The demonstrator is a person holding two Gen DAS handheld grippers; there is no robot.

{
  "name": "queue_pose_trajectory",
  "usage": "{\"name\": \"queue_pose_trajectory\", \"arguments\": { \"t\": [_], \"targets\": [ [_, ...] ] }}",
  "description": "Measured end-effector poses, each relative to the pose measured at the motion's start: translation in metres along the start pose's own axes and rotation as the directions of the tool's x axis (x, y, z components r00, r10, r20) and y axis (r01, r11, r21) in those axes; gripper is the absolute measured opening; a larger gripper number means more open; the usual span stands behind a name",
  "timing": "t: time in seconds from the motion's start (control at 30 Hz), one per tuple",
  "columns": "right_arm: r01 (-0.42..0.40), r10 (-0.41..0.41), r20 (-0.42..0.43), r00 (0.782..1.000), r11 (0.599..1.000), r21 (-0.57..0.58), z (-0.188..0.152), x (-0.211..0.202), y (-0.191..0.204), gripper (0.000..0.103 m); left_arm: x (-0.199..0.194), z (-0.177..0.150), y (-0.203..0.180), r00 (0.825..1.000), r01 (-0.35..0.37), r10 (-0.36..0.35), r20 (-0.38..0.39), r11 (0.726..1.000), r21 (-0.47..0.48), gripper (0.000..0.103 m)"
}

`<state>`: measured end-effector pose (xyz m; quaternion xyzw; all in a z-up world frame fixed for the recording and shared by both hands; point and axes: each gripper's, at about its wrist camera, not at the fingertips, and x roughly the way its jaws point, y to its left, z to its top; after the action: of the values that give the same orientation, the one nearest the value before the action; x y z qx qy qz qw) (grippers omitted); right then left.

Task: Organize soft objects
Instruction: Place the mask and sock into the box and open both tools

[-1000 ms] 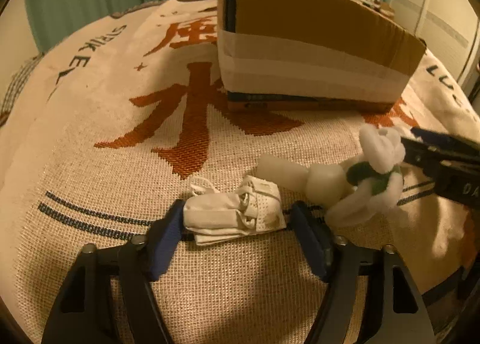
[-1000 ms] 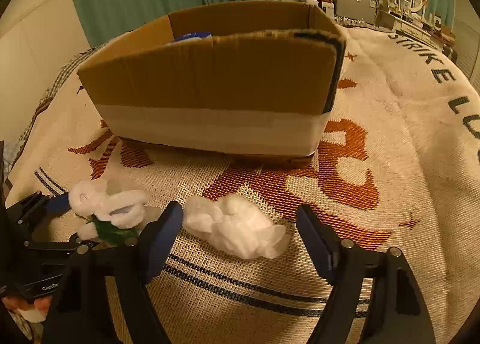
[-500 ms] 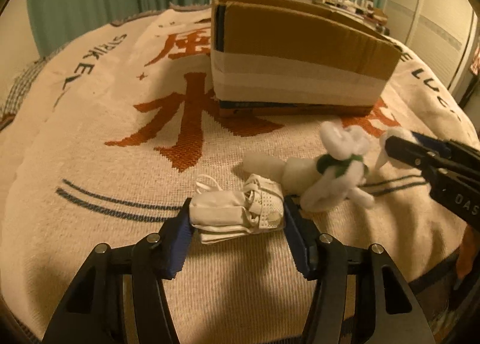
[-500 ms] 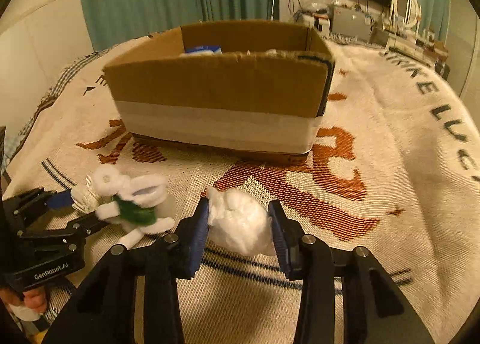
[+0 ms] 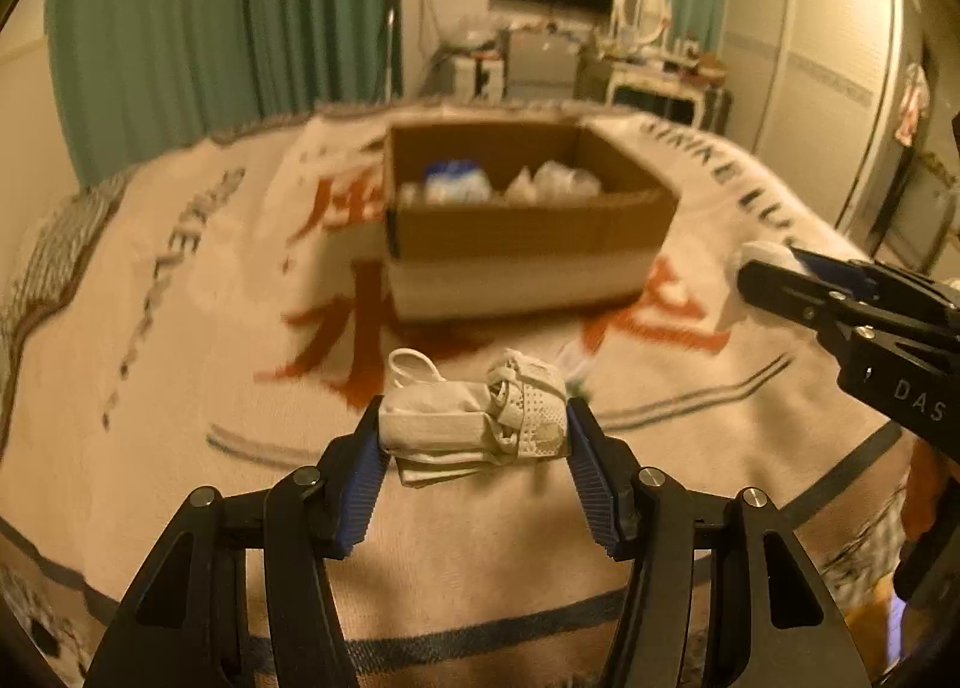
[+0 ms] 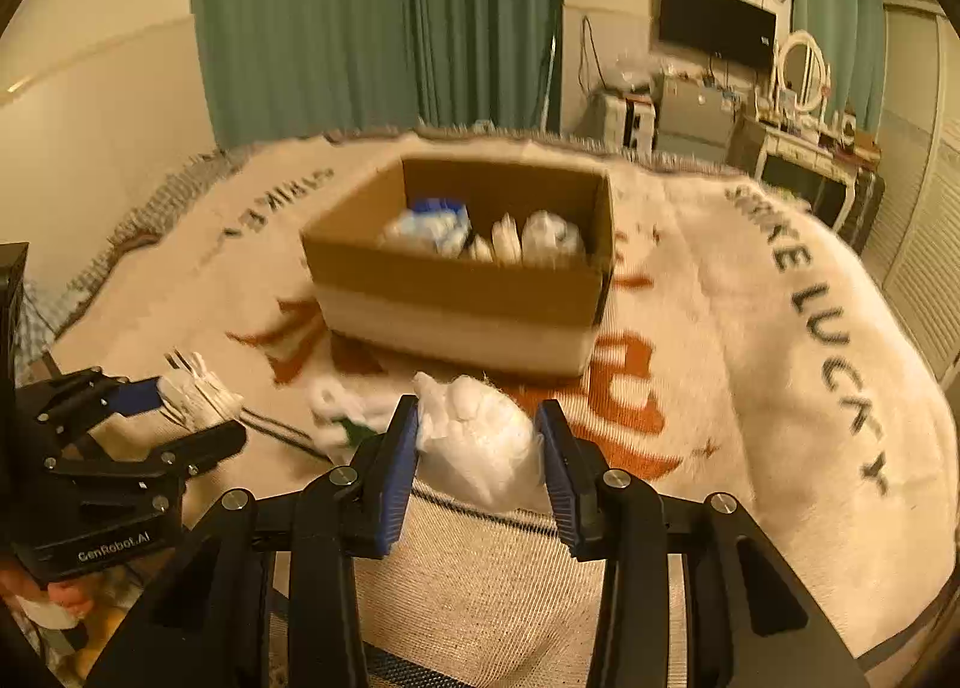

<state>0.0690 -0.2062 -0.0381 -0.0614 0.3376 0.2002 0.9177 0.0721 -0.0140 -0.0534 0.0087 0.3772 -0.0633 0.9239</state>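
Your left gripper (image 5: pixel 474 436) is clamped on the folded white cloth bundle (image 5: pixel 474 424), lifted above the blanket (image 5: pixel 150 388). Your right gripper (image 6: pixel 477 442) has just closed its jaws onto the fluffy white wad (image 6: pixel 480 442), pads pressing both sides. The cardboard box (image 6: pixel 456 286) sits beyond, holding soft items.

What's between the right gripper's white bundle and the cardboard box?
Right wrist view: only bare blanket with its orange print lies between the white bundle in the right gripper and the cardboard box.
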Motion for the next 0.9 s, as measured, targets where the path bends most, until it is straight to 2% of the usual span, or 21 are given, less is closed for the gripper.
{"name": "queue_pose_trajectory", "arguments": {
  "t": [0.23, 0.37, 0.5, 0.63, 0.77, 0.9],
  "targets": [
    [-0.002, 0.009, 0.137, 0.991, 0.999, -0.049, 0.058, -0.041, -0.004, 0.039, -0.029, 0.064, -0.013, 0.992, 0.007, -0.015, 0.129, 0.998, 0.059, 0.056],
    [-0.009, 0.02, 0.189, 0.982, 0.998, -0.059, 0.095, -0.049, -0.01, 0.039, -0.027, 0.102, -0.014, 0.985, 0.005, -0.019, 0.172, 0.997, 0.077, 0.056],
    [-0.012, 0.025, 0.215, 0.976, 0.998, -0.062, 0.129, -0.042, -0.018, 0.039, -0.004, 0.137, -0.011, 0.987, 0.012, -0.023, 0.16, 0.998, 0.069, 0.056],
    [-0.01, 0.025, 0.224, 0.974, 0.998, -0.068, 0.149, -0.022, -0.027, 0.039, 0.026, 0.154, -0.012, 0.991, 0.016, -0.025, 0.132, 0.997, 0.069, 0.056],
    [-0.025, 0.034, 0.199, 0.979, 0.999, -0.048, 0.159, 0.007, -0.042, 0.039, 0.066, 0.154, -0.017, 0.997, 0.029, -0.034, 0.075, 0.998, 0.064, 0.056],
    [-0.026, 0.031, 0.137, 0.99, 0.999, -0.036, 0.156, 0.05, -0.056, 0.039, 0.107, 0.143, -0.026, 0.999, 0.049, -0.049, 0.005, 0.996, 0.069, 0.056]
  ]
}}
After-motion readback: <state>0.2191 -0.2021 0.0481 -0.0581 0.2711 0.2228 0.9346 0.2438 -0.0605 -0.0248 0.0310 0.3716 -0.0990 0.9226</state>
